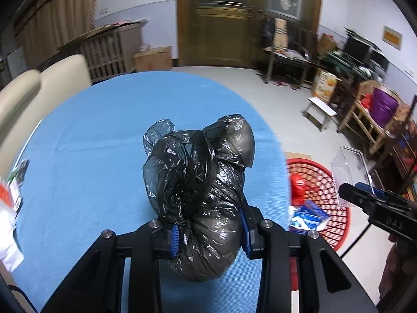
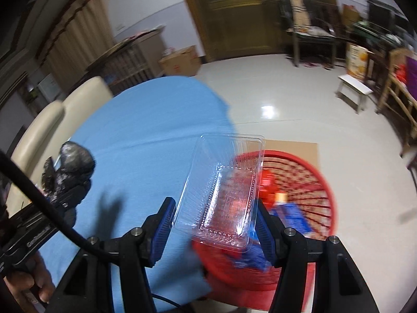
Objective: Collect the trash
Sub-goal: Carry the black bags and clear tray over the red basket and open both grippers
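A knotted black trash bag (image 1: 198, 187) hangs over the blue table (image 1: 91, 143), with my left gripper (image 1: 211, 232) shut on its lower part. My right gripper (image 2: 216, 224) is shut on a clear plastic clamshell container (image 2: 226, 190), held above the near rim of a red mesh basket (image 2: 307, 182) on the floor beside the table (image 2: 146, 135). The basket (image 1: 320, 190) holds red and blue wrappers. In the left wrist view the right gripper (image 1: 365, 198) and the container (image 1: 349, 167) sit at the far right. The right wrist view shows the bag (image 2: 75, 161) at its left edge.
Cream chair backs (image 1: 31, 94) stand behind the table. Loose packets (image 1: 13, 190) lie at the table's left edge. A flat cardboard sheet (image 2: 294, 148) lies under the basket. A white stool (image 2: 354, 91), wooden chairs (image 1: 370, 114) and a cardboard box (image 1: 153, 58) stand on the pale floor.
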Demonstrator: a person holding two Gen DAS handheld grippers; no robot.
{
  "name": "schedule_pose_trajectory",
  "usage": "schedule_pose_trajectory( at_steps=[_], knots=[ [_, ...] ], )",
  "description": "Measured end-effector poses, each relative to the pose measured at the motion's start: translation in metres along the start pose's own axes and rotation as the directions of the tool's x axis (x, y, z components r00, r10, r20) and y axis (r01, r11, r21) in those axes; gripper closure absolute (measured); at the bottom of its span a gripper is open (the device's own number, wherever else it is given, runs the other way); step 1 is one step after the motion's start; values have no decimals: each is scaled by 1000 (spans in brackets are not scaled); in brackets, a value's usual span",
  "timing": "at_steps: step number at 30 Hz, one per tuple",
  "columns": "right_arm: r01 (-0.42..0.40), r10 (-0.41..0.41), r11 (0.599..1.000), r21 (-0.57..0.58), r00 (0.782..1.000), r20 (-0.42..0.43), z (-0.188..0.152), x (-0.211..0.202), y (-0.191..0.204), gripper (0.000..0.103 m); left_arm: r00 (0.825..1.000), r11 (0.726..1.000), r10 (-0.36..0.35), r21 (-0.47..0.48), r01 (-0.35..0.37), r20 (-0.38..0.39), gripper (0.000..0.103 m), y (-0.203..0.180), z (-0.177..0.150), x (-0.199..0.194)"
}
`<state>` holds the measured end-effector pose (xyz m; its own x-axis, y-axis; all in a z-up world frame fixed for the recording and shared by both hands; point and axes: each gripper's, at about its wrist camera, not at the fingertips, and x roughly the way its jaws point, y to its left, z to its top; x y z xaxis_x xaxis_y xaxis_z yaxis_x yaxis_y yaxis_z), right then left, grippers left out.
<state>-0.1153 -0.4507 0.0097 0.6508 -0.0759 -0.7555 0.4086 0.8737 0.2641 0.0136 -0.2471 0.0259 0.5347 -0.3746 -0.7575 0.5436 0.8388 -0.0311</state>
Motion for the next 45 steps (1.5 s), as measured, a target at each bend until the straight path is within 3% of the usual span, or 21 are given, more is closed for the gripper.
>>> schedule_pose_trajectory(
  at_steps=[13,16,19,21,34,45],
  knots=[
    [49,-44,996,68,997,-71,1,20,-67,38,997,988,-79,128,81,-22,65,-64,12,10],
    [37,-29,997,71,993,-114,1,33,-74,35,996,986,-86,138,91,-37,65,-71,15,16],
    [52,-41,995,85,991,-128,3,43,-82,26,994,983,-95,154,102,-53,65,-73,16,23],
    [49,-37,993,104,992,-118,6,42,-88,22,992,981,-104,160,113,-67,65,-78,16,28],
    [30,-41,968,250,998,37,15,-11,-127,21,976,953,-160,234,192,-147,65,-122,10,52],
    [-31,-28,938,345,986,166,19,-59,-156,21,970,949,-134,256,185,-203,65,-144,0,73]
  ],
)
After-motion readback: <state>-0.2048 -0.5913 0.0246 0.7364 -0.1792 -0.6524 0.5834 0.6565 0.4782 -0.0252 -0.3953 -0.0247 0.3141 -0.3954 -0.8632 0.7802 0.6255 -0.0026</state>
